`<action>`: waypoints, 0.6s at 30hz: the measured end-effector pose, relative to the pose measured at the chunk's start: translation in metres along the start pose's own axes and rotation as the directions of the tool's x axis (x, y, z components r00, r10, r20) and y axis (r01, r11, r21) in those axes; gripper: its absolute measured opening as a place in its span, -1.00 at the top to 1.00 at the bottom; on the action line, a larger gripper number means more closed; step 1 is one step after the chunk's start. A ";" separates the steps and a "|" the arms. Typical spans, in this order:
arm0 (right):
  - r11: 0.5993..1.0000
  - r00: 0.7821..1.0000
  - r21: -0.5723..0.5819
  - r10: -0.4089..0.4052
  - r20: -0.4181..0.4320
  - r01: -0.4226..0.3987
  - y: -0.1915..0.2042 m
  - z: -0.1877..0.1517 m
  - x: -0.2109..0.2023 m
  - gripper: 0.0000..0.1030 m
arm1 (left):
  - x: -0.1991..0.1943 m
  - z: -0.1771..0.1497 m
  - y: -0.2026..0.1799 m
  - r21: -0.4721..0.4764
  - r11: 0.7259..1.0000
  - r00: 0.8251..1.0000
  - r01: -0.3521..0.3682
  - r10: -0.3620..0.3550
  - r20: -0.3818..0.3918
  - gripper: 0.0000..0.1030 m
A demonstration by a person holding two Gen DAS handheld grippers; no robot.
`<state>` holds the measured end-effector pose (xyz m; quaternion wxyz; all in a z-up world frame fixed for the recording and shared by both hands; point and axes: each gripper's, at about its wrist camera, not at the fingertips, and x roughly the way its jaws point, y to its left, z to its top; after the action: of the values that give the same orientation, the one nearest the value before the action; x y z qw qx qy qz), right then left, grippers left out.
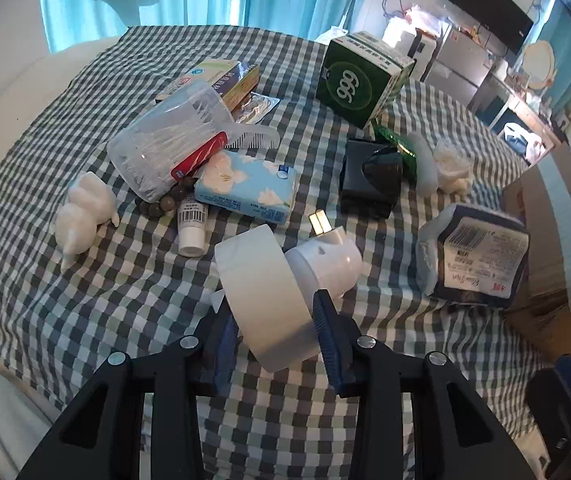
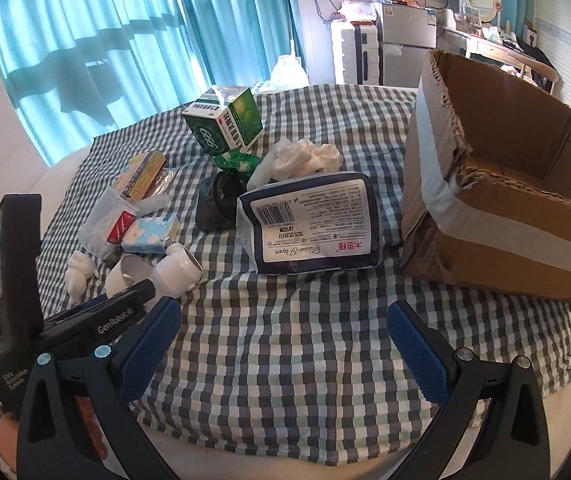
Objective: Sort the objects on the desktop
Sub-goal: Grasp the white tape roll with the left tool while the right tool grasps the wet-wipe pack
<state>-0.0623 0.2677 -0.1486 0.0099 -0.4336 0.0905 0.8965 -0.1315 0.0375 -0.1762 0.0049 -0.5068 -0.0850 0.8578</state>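
While the left gripper (image 1: 277,320) jaws clamp the tape roll (image 1: 263,300) and the right gripper (image 2: 281,350) jaws gape empty, the smooth tilted roll may slip free.

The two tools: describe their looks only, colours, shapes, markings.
The left tool and the right tool match: black angular plastic arms with cut-out slots and silver round bolts, ending in blue ribbed pads. In the right wrist view, the left tool's body carries white "GenRob..." lettering and a small screen.
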 end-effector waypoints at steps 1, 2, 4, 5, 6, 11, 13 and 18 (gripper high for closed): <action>1.000 1.000 -0.004 -0.002 -0.003 0.002 0.000 0.001 0.004 -1.00 | -0.001 0.000 0.000 0.009 1.000 1.000 0.002 -0.002 0.004 0.28; 1.000 1.000 -0.006 -0.004 -0.004 0.004 0.001 0.002 0.008 -0.99 | -0.001 0.000 0.000 0.013 1.000 1.000 0.003 -0.003 0.006 0.28; 1.000 1.000 -0.006 0.010 -0.006 -0.010 0.001 0.007 0.015 -0.99 | -0.003 0.002 0.002 0.004 1.000 1.000 0.022 -0.022 -0.001 0.32; 1.000 1.000 -0.004 0.020 -0.005 -0.020 0.002 0.009 0.018 -0.99 | -0.004 0.002 0.006 -0.009 0.999 0.999 0.036 -0.036 -0.004 0.33; 0.999 0.999 -0.001 0.032 -0.006 -0.032 0.002 0.012 0.021 -0.99 | -0.003 0.004 0.005 -0.009 0.999 0.999 0.036 -0.036 -0.009 0.33; 0.996 0.997 -0.045 0.074 0.015 -0.073 0.009 0.035 0.036 -0.99 | -0.014 0.012 0.010 -0.002 1.000 0.999 0.021 -0.021 0.026 0.39; 0.996 0.998 -0.066 0.061 0.015 -0.060 0.011 0.050 0.044 -0.99 | -0.022 0.016 0.016 -0.018 1.000 0.998 0.008 -0.006 0.067 0.41; 0.998 1.000 -0.060 0.011 -0.003 -0.011 0.005 0.076 0.070 -1.00 | -0.033 0.027 0.023 -0.011 1.000 0.995 -0.005 0.006 0.099 0.52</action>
<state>-0.1653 0.2713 -0.1568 -0.0080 -0.4346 0.0660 0.8982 -0.1371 0.0080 -0.1387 -0.0043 -0.4639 -0.0881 0.8815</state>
